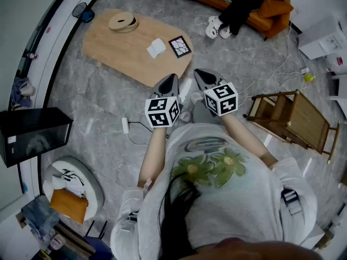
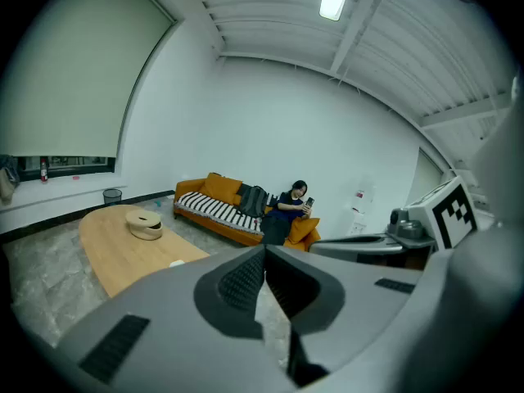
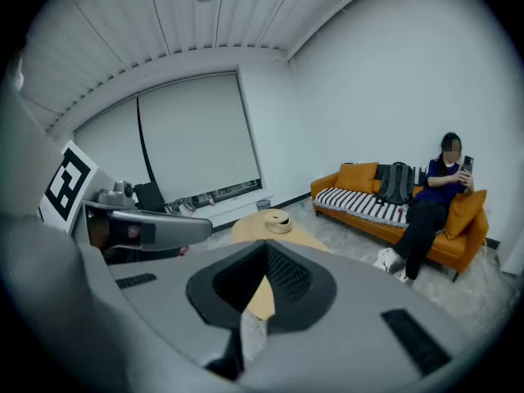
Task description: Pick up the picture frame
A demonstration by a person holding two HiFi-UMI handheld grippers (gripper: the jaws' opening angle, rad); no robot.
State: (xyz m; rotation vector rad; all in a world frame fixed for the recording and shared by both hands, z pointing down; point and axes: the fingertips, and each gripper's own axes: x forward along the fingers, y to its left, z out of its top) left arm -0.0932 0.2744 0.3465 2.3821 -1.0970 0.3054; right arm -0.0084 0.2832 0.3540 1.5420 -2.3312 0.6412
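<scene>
Biggest thing first: the wooden surface [image 1: 116,47] sits ahead of me and a bit to the left, and I reckon it's out of reach from where I'm standing. Both tools are held up in front of the chest, well apart from it. The left hand-held gripper [image 1: 171,80] has its jaws pressed together with nothing between them. Same story for the right hand-held gripper [image 1: 200,75]: each gripper view shows the pads meeting, with only floor and surface past them.

The frame [image 1: 179,46] lies flat at the near right corner of the surface, just beside a white wad [image 1: 156,47]. A roll [image 1: 123,21] sits well apart at the far end. I can't pick the frame out in either gripper view.

My read is that this is the approach step and nothing's grabbed yet. Next I'd step in, spread one set of jaws (the right looks nearer) and come down over the frame's rim. It's flat and thin, so I'd guess it slides if I nudge it.
</scene>
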